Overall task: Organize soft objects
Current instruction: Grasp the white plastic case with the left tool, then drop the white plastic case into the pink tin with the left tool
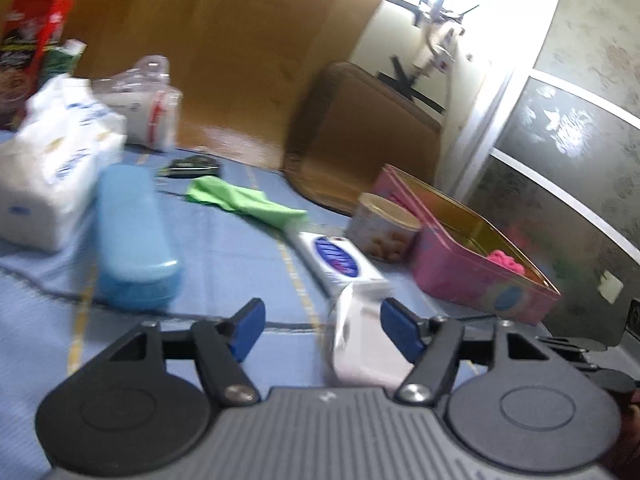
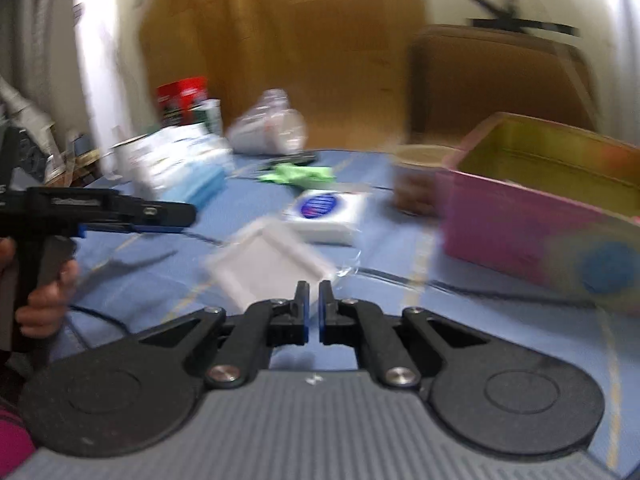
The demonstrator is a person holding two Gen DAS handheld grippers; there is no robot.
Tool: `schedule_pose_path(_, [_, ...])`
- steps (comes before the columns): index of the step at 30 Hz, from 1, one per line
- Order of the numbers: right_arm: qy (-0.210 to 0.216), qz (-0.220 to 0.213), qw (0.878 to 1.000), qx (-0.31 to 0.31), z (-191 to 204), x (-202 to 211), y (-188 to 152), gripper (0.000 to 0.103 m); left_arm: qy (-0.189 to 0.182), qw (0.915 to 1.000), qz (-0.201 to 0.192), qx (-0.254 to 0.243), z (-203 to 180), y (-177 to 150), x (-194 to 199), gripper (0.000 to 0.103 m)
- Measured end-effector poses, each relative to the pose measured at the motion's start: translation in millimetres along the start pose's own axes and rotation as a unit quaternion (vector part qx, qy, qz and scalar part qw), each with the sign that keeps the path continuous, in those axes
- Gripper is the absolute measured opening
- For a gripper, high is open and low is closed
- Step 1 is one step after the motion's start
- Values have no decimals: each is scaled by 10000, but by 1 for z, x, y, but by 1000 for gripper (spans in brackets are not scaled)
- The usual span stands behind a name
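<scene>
My right gripper (image 2: 314, 292) is shut on the corner of a flat white packet (image 2: 268, 266) and holds it just above the blue cloth. The same packet (image 1: 362, 344) shows in the left wrist view, close to the right finger of my left gripper (image 1: 322, 320), which is open and empty. A pink tin box (image 1: 480, 276) stands open to the right with a pink fluffy thing (image 1: 506, 262) inside; it also shows in the right wrist view (image 2: 520, 232). A green cloth (image 1: 244, 200) lies further back. A white pack with a blue oval label (image 1: 340, 264) lies in the middle.
A blue plastic case (image 1: 134, 240), a white tissue pack (image 1: 56, 168), a clear bag (image 1: 144, 112) and a red carton (image 1: 32, 40) stand at the left. A round tin (image 1: 380, 228) sits beside the pink box. A brown chair back (image 1: 360, 136) stands behind the table.
</scene>
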State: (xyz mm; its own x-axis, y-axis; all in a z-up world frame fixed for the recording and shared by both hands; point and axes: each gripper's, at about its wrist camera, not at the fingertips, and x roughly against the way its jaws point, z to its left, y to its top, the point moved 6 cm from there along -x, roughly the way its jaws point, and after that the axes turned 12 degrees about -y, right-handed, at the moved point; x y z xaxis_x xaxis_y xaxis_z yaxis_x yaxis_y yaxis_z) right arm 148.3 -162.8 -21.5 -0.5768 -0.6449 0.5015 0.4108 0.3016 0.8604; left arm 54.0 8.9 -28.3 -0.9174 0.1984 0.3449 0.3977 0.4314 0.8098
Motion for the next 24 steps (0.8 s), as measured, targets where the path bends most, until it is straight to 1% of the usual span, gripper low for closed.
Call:
schedule_pose_path(1, [-193,-22,9996,-215,-12,2,-1,17,-16,10000,61,-35,-3,1,-6,68])
schedule_pose_path(2, [-288,4,9988,-401,-19,2,-2,21,-55,9998,150,-69,-7,2,-13,69])
schedule_pose_path(3, [-261,59,9980,-573,-26,2,-4,29,-96,9996,241,-88,-10,3,-20,70])
schedule_pose_path(4, [-132,103,9975,-680,-28,3,-6,36,-123,9994,306,-95,-12,3,-26,70])
schedule_pose_path(5, [35,141,9975,-688,-25,4,-8,39,-144,9992,369,-79,-13,3,-30,70])
schedule_pose_path(7, [269,163,9987,-401,-8,5,-10,54,-182,9986,488,59,-13,0,-35,70])
schedule_pose_path(10, [309,78,9989,356,21,5,-16,55,-248,9971,650,323,-11,-10,-35,70])
schedule_pose_path(11, [329,76,9978,568,25,4,-19,55,-275,9965,704,365,-11,-14,-34,70])
schedule_pose_path(12, [323,107,9966,751,32,-1,-21,55,-318,9959,761,382,-11,-18,-35,69])
schedule_pose_path(14, [286,154,9945,997,42,-14,-25,58,-291,9965,765,183,-18,-21,-37,68])
schedule_pose_path(15, [328,88,9948,957,42,-16,-23,60,-291,9963,805,102,-22,-23,-39,68])
schedule_pose_path(16, [354,107,9957,851,43,-21,-21,58,-264,9963,811,49,-27,-25,-40,66])
schedule_pose_path(18, [215,79,9971,723,41,-25,-16,56,-162,9968,784,-38,-32,-25,-39,65])
schedule_pose_path(21, [43,-176,9987,486,32,-18,-9,46,-319,9970,707,-63,-42,-16,-37,64])
schedule_pose_path(22, [-2,-279,9987,422,25,-14,-5,43,-368,9970,663,-150,-48,-10,-37,61])
schedule_pose_path(24, [-117,-440,9986,287,14,-6,2,43,-483,9963,589,-398,-64,2,-42,60])
